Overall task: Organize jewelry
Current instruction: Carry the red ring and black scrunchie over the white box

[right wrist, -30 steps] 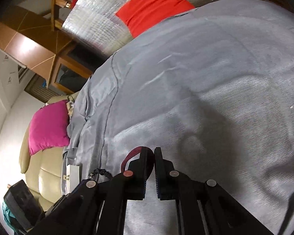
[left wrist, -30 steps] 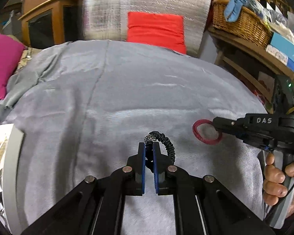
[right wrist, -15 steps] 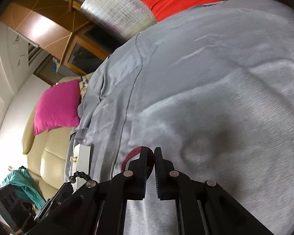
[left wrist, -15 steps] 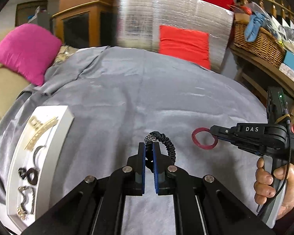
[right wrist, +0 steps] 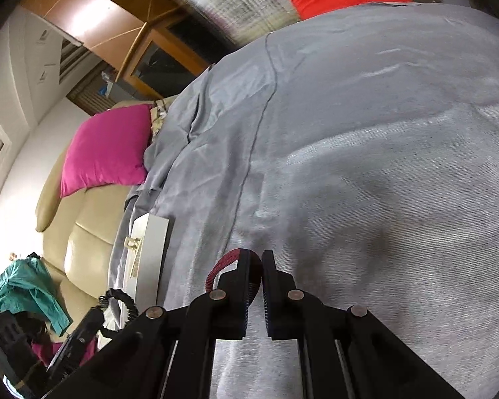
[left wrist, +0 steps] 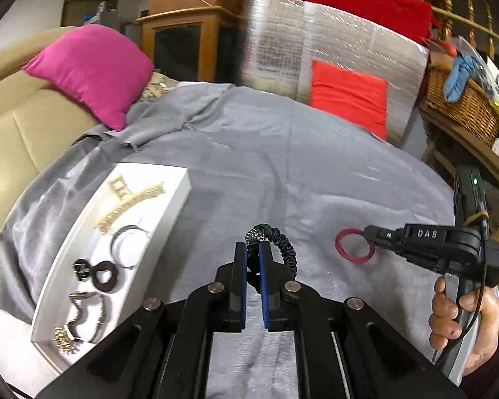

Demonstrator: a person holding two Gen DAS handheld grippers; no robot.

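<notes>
My left gripper [left wrist: 252, 249] is shut on a black beaded bracelet [left wrist: 282, 242], held above the grey cloth [left wrist: 282, 166]. My right gripper [right wrist: 256, 259] is shut on a red ring-shaped bracelet [right wrist: 226, 262]; in the left wrist view that bracelet [left wrist: 344, 254] hangs from the right gripper's tip [left wrist: 371, 234] to my right. A white tray [left wrist: 179, 199] at the left holds several pieces: a gold hair clip [left wrist: 129, 206], a silver bangle [left wrist: 129, 246], dark rings [left wrist: 99, 274]. The tray also shows in the right wrist view [right wrist: 149, 252].
A magenta cushion [left wrist: 93, 69] sits on a beige sofa [left wrist: 23, 126] at far left. A silver foil panel [left wrist: 316, 56] with a red cushion [left wrist: 349, 96] stands behind the cloth. A wicker basket [left wrist: 462, 96] is on a shelf at right.
Both grippers have lifted and swung left with their bracelets still held. The white tray has come into fuller view on the left.
</notes>
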